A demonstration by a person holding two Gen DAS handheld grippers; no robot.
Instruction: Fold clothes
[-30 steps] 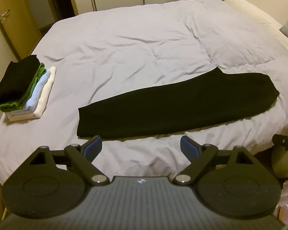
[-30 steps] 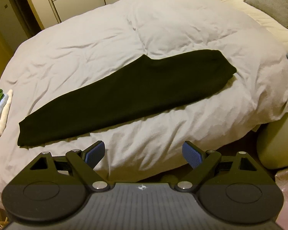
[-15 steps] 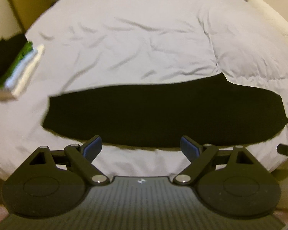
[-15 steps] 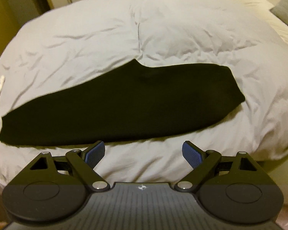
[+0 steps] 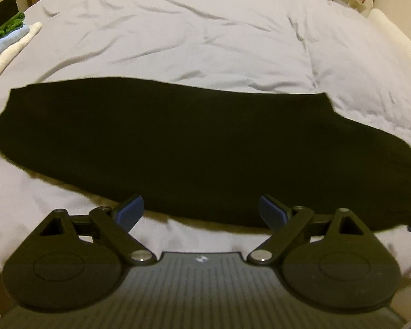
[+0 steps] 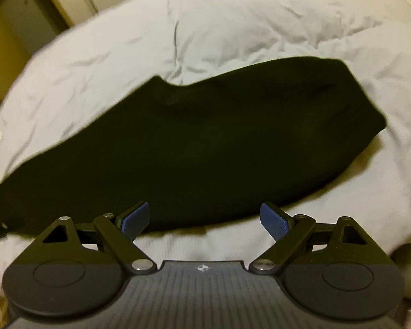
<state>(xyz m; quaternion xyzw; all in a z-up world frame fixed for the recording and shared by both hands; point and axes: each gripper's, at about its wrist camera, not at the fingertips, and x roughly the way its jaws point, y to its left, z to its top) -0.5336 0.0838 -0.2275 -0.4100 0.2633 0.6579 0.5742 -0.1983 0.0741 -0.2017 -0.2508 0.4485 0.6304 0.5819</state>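
Both grippers nearer the work than a second ago: the black garment (image 5: pixel 200 150) fills far more of each wrist view, its near edge now lying just ahead of the fingertips. Left gripper (image 5: pixel 201 211): jaws wide, holding nothing, aimed at the middle of the near edge. Right gripper (image 6: pixel 204 218): jaws wide, empty, facing the broader end of the cloth. Garment: long, dark, already halved lengthwise by the look of it, lying flat across the front of the pale duvet (image 5: pixel 205 41); right-hand view blurred by motion. Stack of folded clothes (image 5: pixel 5 44): at the bed's left edge, well apart from the garment, now sliding toward the frame margin. Assessment: approach phase; the near edge appears the likely grasp site for the next crosswise fold, no contact yet.
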